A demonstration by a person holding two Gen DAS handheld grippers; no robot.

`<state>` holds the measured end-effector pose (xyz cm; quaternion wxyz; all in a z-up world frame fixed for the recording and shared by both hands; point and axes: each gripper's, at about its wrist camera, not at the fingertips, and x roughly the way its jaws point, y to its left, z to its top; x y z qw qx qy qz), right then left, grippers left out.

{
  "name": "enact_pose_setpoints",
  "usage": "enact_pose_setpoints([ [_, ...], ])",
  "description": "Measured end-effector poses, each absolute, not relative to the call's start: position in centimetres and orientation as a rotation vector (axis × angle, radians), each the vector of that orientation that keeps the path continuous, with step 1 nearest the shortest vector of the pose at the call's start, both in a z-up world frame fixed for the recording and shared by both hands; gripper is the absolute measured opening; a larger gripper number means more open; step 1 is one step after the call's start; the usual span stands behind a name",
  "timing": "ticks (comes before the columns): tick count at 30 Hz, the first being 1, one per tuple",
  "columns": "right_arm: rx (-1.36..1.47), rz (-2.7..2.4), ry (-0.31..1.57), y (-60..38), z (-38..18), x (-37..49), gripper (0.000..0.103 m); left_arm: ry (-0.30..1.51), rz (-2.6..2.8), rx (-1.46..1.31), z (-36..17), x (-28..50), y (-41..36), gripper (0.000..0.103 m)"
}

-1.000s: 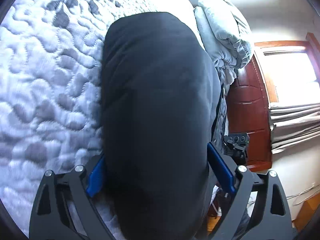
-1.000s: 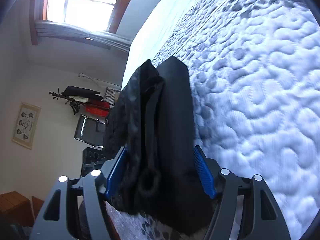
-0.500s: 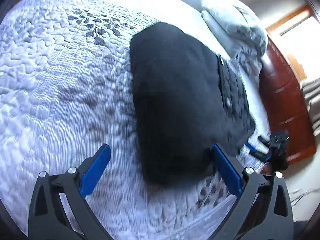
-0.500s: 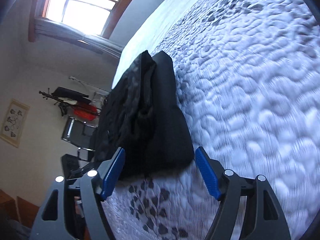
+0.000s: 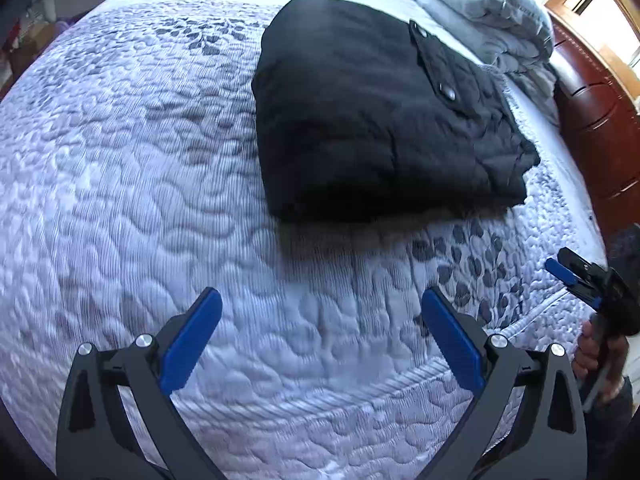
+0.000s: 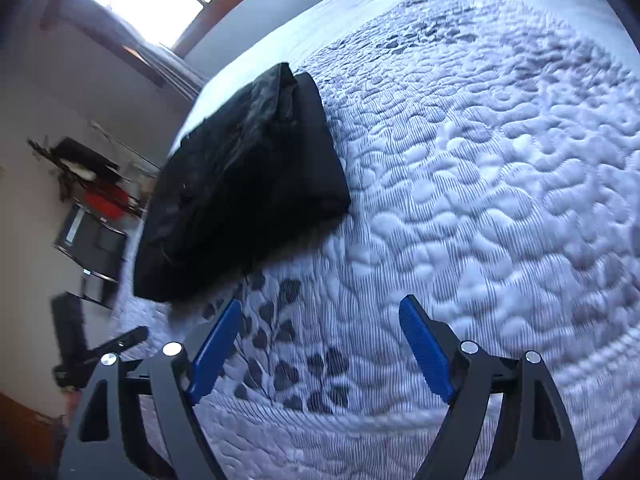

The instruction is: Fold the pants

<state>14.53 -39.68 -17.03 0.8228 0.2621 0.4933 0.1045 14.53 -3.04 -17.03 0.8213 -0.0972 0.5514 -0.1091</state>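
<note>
The black pants lie folded on the bed, at 12 o'clock from the left gripper. Both it and the right gripper have fingers wide apart, holding nothing.

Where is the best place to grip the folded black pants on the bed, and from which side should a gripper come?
Probably the near edge of the folded black pants, approached low from the camera side. That edge is a thick stacked fold raised above the quilt, so open jaws could slide around it.
</note>
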Motion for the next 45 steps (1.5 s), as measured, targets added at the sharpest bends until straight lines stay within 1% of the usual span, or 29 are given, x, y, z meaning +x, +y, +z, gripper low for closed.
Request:
enact_pose_setpoints([
  [3,0.514,0.191,1.062,-38.2,-16.6,13.4,0.083,1.178,-0.198,-0.18,-17.2,13.5,-3.9,0.1],
  [5,0.509,0.171,1.074,-37.3,-16.4,12.8,0.088,1.17,-0.161,-0.165,-17.2,13.0,-4.1,0.1],
  [10,0.401,0.132,1.114,-34.5,-16.2,11.5,0.088,1.175,-0.12,-0.164,-17.0,11.5,-4.2,0.1],
  [14,0.367,0.139,1.111,-32.8,-15.3,11.0,0.088,1.156,-0.113,-0.153,-15.9,10.5,-4.2,0.1],
  [27,0.258,0.124,0.996,-31.0,-8.0,10.0,0.089,1.011,-0.092,-0.144,-8.3,8.0,-3.6,0.1],
  [36,0.217,0.133,0.937,-30.4,-4.0,8.5,0.09,0.941,-0.088,-0.111,-4.8,5.7,-3.9,0.1],
  [45,0.199,0.131,0.912,-29.9,-1.7,6.8,0.09,0.903,-0.098,-0.11,-2.6,3.9,-3.8,0.1],
])
